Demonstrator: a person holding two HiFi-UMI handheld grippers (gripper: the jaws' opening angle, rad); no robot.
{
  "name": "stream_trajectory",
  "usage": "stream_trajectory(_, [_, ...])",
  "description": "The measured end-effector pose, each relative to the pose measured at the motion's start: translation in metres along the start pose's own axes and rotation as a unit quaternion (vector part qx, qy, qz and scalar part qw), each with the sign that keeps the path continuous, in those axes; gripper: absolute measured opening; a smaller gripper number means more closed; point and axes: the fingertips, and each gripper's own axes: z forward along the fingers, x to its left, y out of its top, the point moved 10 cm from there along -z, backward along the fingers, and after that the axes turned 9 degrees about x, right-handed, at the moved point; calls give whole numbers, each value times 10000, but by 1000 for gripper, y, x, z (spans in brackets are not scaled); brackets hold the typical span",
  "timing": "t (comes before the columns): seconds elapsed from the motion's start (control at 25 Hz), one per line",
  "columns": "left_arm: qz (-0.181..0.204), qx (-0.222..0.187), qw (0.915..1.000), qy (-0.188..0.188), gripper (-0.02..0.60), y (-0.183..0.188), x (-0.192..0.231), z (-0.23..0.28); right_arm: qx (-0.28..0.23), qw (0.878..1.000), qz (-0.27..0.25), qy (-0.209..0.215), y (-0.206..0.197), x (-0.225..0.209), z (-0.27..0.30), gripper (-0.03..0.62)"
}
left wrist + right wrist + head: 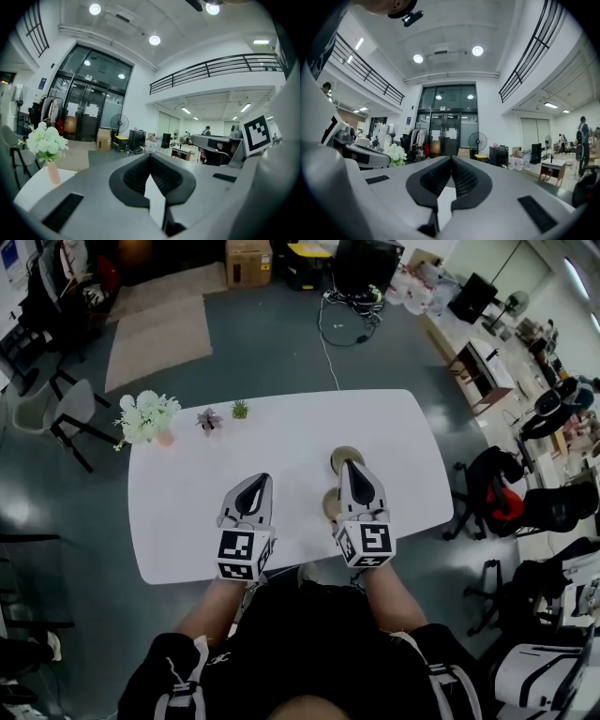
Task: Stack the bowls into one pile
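Looking down from the head view, I see both tools held above the white table (187,512), side by side in the middle of the frame. The left tool (259,480) has its jaws closed together with nothing between them, and its own view shows the same (150,157). The right tool (351,467) is also closed and empty; in its view (451,158) the dark pads meet at the tips. Two tan bowls lie on the table to the right of centre: the far bowl (341,455) shows just above the tip of the right tool, and the near bowl (328,506) shows at its left side. The tool covers the space between them, so I cannot tell if they touch. I judge that they are not yet one pile and the step in hand is to take one of them. For this the right tool must open, go down to a rim, close on it and carry that bowl onto the other.
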Motion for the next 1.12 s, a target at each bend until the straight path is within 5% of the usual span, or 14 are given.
stream_trajectory(0.32, [85,1,9996,281,14,-22,-60,9,23,9999,71,114,-28,-55,-30,17])
stream_trajectory(0.6, [-342,-53,9923,1193,14,-54,-221,44,-80,9950,-11,994,-71,-193,-87,15])
stream_trajectory(0.8, [-669,-29,9863,1507,14,-57,-324,48,28,9879,-283,1525,-77,-268,-128,16])
stream_trajectory(1.12, [-716,-139,9711,2273,14,-59,-365,14,-106,9723,-610,2256,-79,-262,-144,17])
